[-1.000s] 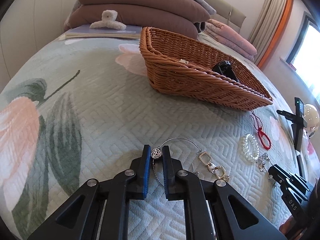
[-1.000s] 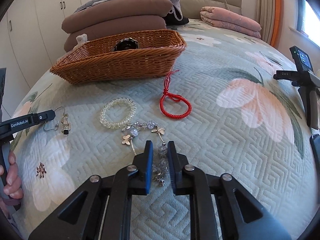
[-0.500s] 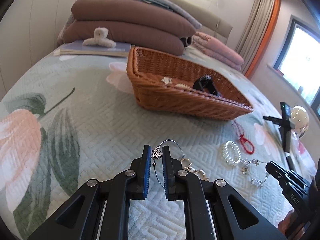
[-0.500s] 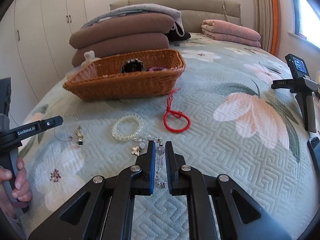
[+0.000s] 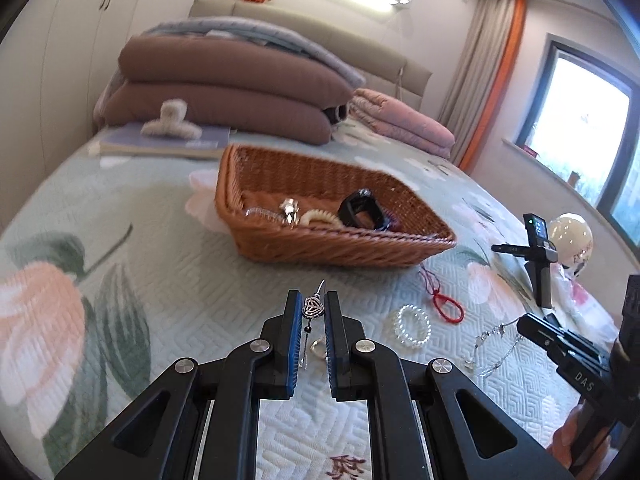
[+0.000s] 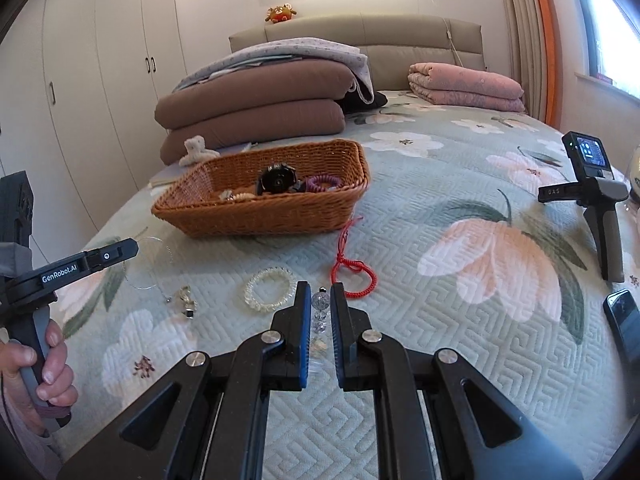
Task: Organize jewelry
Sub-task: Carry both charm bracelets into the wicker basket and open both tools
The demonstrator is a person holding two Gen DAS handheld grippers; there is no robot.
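Left gripper [image 5: 313, 312]: the fingers [image 5: 294, 320] are closed on a silver heart charm [image 5: 313, 307]. A thin wire hoop rises from the charm and a small dark bead with a gold piece hangs below it, clear of the bed quilt [image 5: 180, 280]. Judged light and springy; the wire would bend or snag if squeezed, so the solid charm is the correct hold point.

Right gripper [image 6: 320, 304]: the fingers [image 6: 304, 312] are closed on a crystal-bead charm bracelet [image 6: 321, 300]. Clear faceted beads sit between the pads, and the loose chain trails down below them. Judged light, limp and slippery on the facets; a swinging tail could catch on the basket rim. Grip on a bead, not on the fine chain.

On the quilt just beyond the right gripper lies a clear bead bracelet [image 6: 269, 289], elastic-looking and likely to roll; take it across the band. Beside it lies a red cord bracelet [image 6: 354, 276], soft and easily pinched at the knotted loop.

Further off stands the wicker basket [image 6: 260, 216], stiff-walled and open-topped. It already contains a black watch [image 6: 277, 179], a coiled purple hair tie [image 6: 322, 182] and small pale pieces.

Beyond the basket, a fluffy hair claw [image 5: 171, 122] rests on a flat book, in front of folded brown quilts [image 6: 256, 108].
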